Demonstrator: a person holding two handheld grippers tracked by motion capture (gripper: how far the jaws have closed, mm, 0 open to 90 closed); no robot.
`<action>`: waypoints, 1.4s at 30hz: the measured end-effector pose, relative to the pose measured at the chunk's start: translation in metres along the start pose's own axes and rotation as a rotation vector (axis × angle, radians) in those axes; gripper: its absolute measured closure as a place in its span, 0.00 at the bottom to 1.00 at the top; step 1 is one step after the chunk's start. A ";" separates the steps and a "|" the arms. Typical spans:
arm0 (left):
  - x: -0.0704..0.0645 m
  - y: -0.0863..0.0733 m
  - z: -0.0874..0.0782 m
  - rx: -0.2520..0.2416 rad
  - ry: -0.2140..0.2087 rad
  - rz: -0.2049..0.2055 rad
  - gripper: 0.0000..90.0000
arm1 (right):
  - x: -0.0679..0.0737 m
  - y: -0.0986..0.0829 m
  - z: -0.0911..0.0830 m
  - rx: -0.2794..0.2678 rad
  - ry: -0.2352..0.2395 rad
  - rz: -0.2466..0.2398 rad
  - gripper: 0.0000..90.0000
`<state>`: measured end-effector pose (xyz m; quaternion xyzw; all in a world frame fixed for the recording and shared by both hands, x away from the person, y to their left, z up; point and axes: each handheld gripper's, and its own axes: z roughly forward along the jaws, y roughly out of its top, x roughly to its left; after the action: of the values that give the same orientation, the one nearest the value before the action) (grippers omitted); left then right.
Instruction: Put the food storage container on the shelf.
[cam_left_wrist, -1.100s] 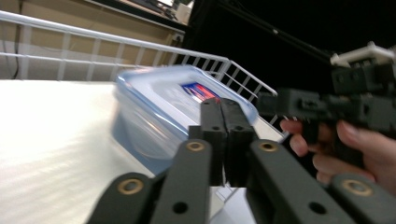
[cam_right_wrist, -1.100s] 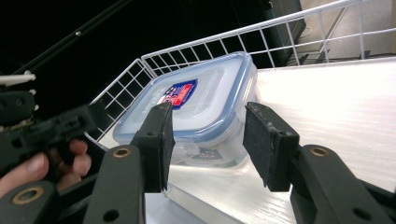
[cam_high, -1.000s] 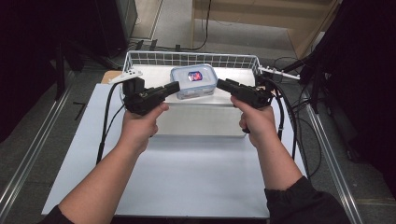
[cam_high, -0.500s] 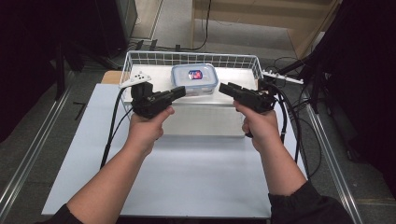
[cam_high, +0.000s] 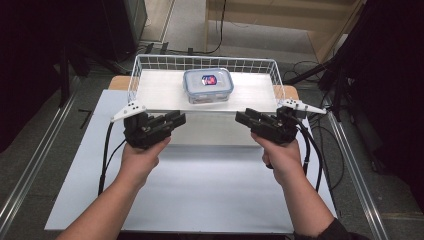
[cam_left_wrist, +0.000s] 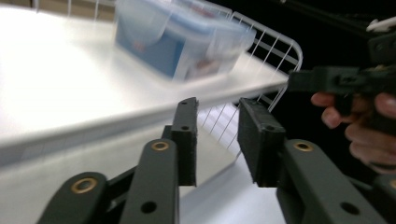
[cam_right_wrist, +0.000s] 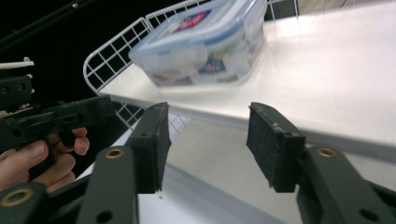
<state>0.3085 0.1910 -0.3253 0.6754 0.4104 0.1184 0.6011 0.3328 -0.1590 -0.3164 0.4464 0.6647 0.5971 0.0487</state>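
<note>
Black padded jaws of the left gripper (cam_left_wrist: 215, 140) stood a moderate gap apart, with nothing between them and nothing touching the pads. In the high view the left gripper (cam_high: 172, 121) was held in the left hand (cam_high: 141, 155) just short of the front edge of a white raised shelf (cam_high: 160, 92), near that shelf's left front corner, its jaws aimed inward and toward the far side. The right gripper (cam_right_wrist: 208, 142) was open wider, its jaws likewise empty and clear of any surface. From above, the right gripper (cam_high: 246, 119) sat in the right hand (cam_high: 281, 155) near the shelf's right front corner, pointing inward toward its partner, the two well apart. A cable (cam_high: 104, 155) trailed from the left gripper down over the worktop (cam_high: 210, 200), and a grey three-cornered plate (cam_high: 128, 111) sat atop it.

Beyond both grippers, a clear plastic container (cam_high: 208, 85) with a blue-rimmed clip lid rested flat on the shelf, at the middle of its far edge, well apart from either gripper. Its lid faced up with a red and blue label (cam_high: 209, 79) on top. Its long axis ran left to right, parallel to the shelf's far edge. A white wire basket (cam_high: 150, 62) fenced the shelf along the far edge and both sides. In the left gripper view the container (cam_left_wrist: 182, 42) was blurred.
</note>
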 end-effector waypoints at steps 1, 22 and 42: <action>0.001 -0.005 -0.003 0.006 0.006 0.006 0.75 | 0.000 0.000 0.000 0.000 0.000 0.000 0.53; 0.016 -0.102 -0.046 0.158 0.154 0.128 0.45 | -0.003 -0.117 -0.016 0.058 -0.194 -0.228 0.22; 0.003 -0.153 -0.058 0.269 0.232 0.258 0.09 | -0.011 -0.177 -0.034 0.057 -0.267 -0.294 0.13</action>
<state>0.2090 0.2255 -0.4508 0.7783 0.3991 0.2152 0.4344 0.2242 -0.1718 -0.4603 0.4210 0.7269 0.5000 0.2106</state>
